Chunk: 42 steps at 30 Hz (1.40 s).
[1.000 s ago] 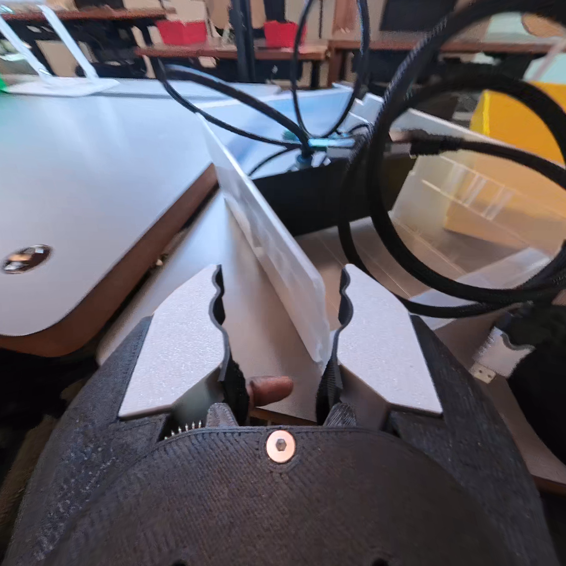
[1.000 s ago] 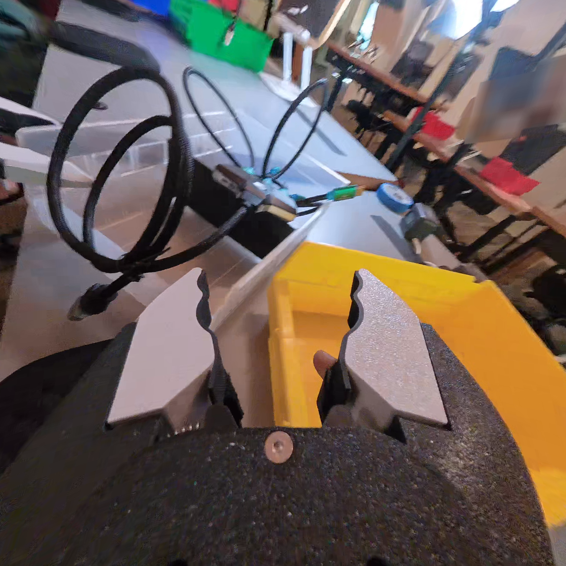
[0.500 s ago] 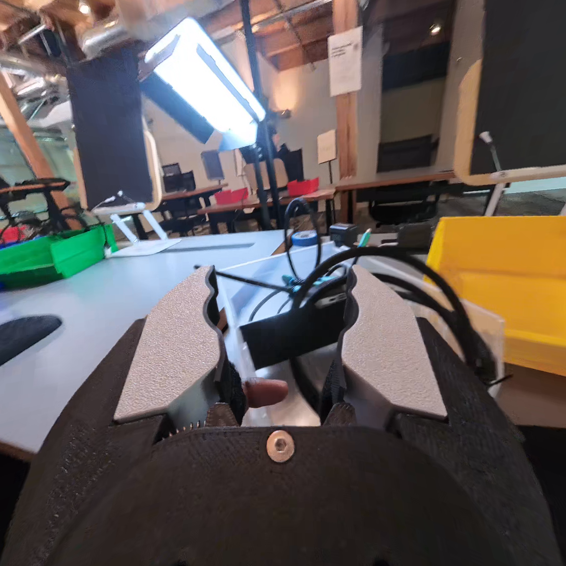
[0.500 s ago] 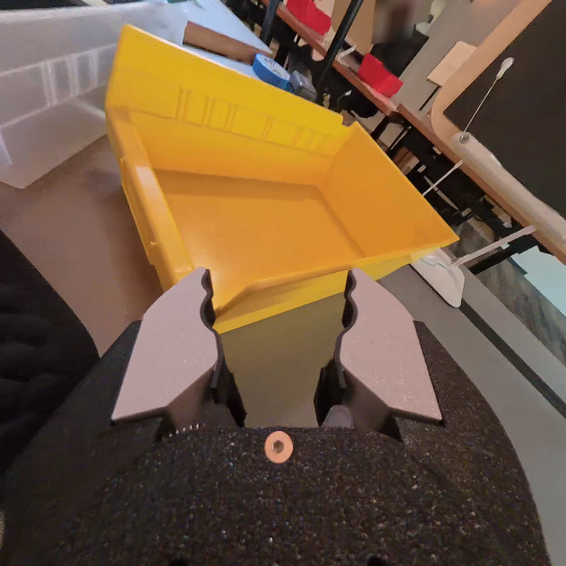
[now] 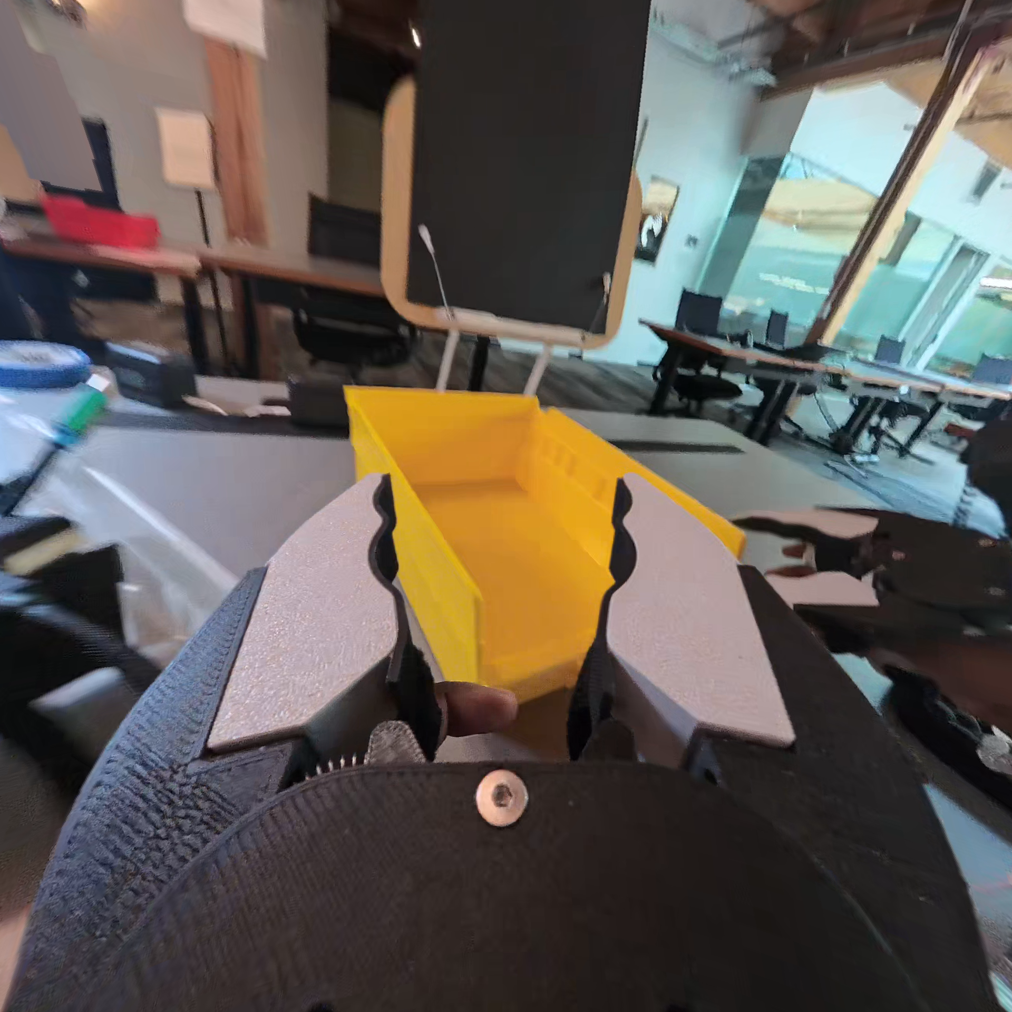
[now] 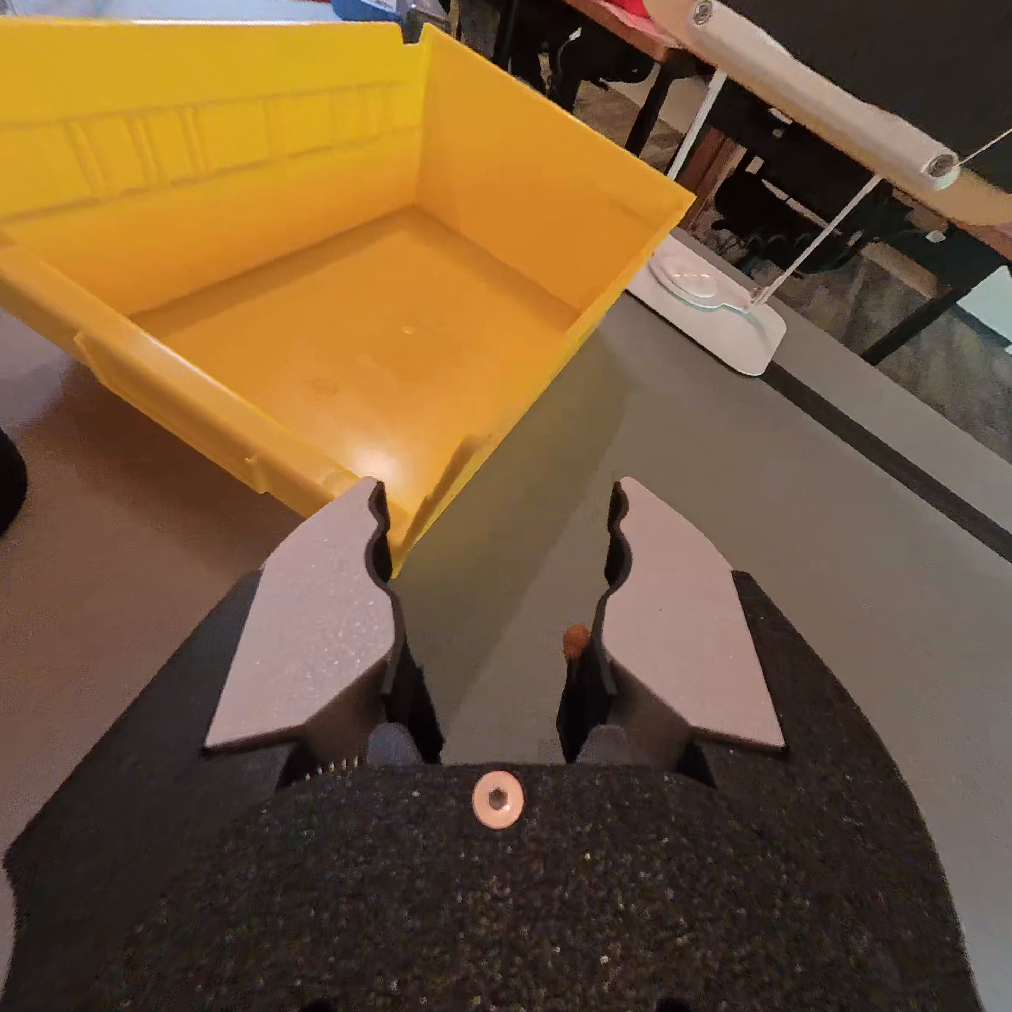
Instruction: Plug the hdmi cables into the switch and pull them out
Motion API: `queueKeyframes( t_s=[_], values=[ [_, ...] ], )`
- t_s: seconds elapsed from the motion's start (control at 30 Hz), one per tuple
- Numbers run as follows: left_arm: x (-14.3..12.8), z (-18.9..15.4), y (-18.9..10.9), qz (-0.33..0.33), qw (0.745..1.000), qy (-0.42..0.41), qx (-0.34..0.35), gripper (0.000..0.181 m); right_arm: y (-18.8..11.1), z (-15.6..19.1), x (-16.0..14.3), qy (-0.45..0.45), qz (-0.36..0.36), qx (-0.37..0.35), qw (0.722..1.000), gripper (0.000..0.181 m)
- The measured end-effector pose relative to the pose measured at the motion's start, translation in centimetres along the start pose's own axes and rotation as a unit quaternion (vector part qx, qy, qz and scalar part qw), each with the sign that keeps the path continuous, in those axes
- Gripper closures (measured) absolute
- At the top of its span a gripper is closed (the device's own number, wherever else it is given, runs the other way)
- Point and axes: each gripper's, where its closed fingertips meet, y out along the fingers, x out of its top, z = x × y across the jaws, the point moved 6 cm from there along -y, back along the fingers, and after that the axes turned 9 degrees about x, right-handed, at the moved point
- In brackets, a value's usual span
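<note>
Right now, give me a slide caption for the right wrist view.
Open right gripper hovers over the grey table beside an empty yellow bin.

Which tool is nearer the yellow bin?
Hard to call; the right looks marginally nearer. The right tool hangs open at the yellow bin front corner; the left tool sits open just short of its low front lip.

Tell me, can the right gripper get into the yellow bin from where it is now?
Probably yes. The right gripper is open and holds nothing, with its left fingertip right at the near corner of the yellow bin. The bin is open-topped and looks empty, and nothing stands between them on the grey table.
</note>
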Motion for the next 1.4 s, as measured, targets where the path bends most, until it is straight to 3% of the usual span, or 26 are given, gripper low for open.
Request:
queueKeyframes(
  t_s=[0.1,0.2,0.3,0.43,0.47,0.5,0.53,0.57,0.63,0.73,0.8,0.87,0.93,1.03,1.1,1.13,1.17,1.23,1.3,1.4],
  values=[
    [-3.1,-1.9,2.5,0.068,0.997,0.042,0.008,0.094,0.5,-1.3,-0.3,0.025,-0.018,-0.011,0.999,0.084],
    [-5.4,-3.2,4.4,0.095,0.989,0.111,0.025,0.078,2.4,-0.9,-0.6,0.098,-0.026,0.071,0.992,0.061],
    [-6.3,-4.1,5.5,0.107,0.982,0.153,0.036,0.079,3.7,-1.1,-0.4,0.134,-0.024,0.111,0.984,0.068],
    [-6.5,-3.9,6.4,0.111,0.977,0.168,0.069,0.085,4.3,-1.9,-0.2,0.123,-0.030,0.117,0.985,0.097],
    [-6.3,-3.9,6.5,0.106,0.979,0.155,0.075,0.090,4.4,-1.8,-0.2,0.129,-0.038,0.132,0.982,0.108],
    [-6.1,-3.8,6.6,0.103,0.982,0.133,0.080,0.099,4.5,-1.4,0.0,0.135,-0.045,0.153,0.978,0.134],
    [-5.9,-3.7,6.6,0.104,0.985,0.110,0.084,0.109,4.4,-1.4,0.0,0.145,-0.045,0.145,0.978,0.140],
    [-5.7,-3.5,6.6,0.108,0.986,0.092,0.085,0.128,4.3,-1.6,-0.1,0.142,-0.042,0.126,0.981,0.146],
    [-5.3,-3.4,6.2,0.101,0.990,0.074,0.057,0.181,3.7,-2.3,-0.3,0.103,-0.022,0.075,0.992,0.157],
    [-4.5,-3.6,5.5,0.067,0.995,0.062,0.046,0.181,2.6,-2.8,-0.7,0.057,0.020,0.046,0.997,0.161],
    [-3.0,-3.4,4.6,0.025,0.994,0.080,0.073,0.179,1.8,-3.1,-1.1,0.056,0.034,0.043,0.997,0.163],
    [-2.1,-2.9,3.8,0.010,0.991,0.089,0.103,0.159,1.0,-3.5,-1.6,0.067,0.034,0.049,0.996,0.164],
    [-3.1,-2.9,4.1,0.067,0.989,0.089,0.097,0.134,0.6,-3.7,-2.0,0.074,0.035,0.054,0.995,0.163],
    [-6.9,-3.7,5.4,0.188,0.978,0.067,0.054,0.103,0.5,-3.7,-2.2,0.072,0.033,0.063,0.995,0.146],
    [-8.4,-4.3,6.2,0.213,0.974,0.069,0.036,0.114,0.8,-3.5,-2.3,0.070,0.037,0.072,0.994,0.139],
    [-8.5,-4.2,6.5,0.208,0.973,0.080,0.053,0.127,1.1,-3.4,-2.5,0.070,0.046,0.075,0.994,0.144],
    [-8.4,-4.1,6.6,0.200,0.971,0.104,0.074,0.138,1.2,-3.4,-2.7,0.067,0.055,0.078,0.993,0.160],
    [-7.9,-4.5,6.7,0.177,0.970,0.142,0.083,0.153,1.1,-3.6,-2.7,0.037,0.065,0.050,0.996,0.162],
    [-6.7,-5.5,6.7,0.134,0.982,0.111,0.066,0.157,0.3,-4.0,-2.5,-0.014,0.074,-0.006,0.997,0.166],
    [-5.1,-7.7,7.4,0.098,0.985,0.133,0.040,0.157,-1.8,-5.1,-2.1,0.001,0.040,-0.039,0.998,0.166]
  ],
)
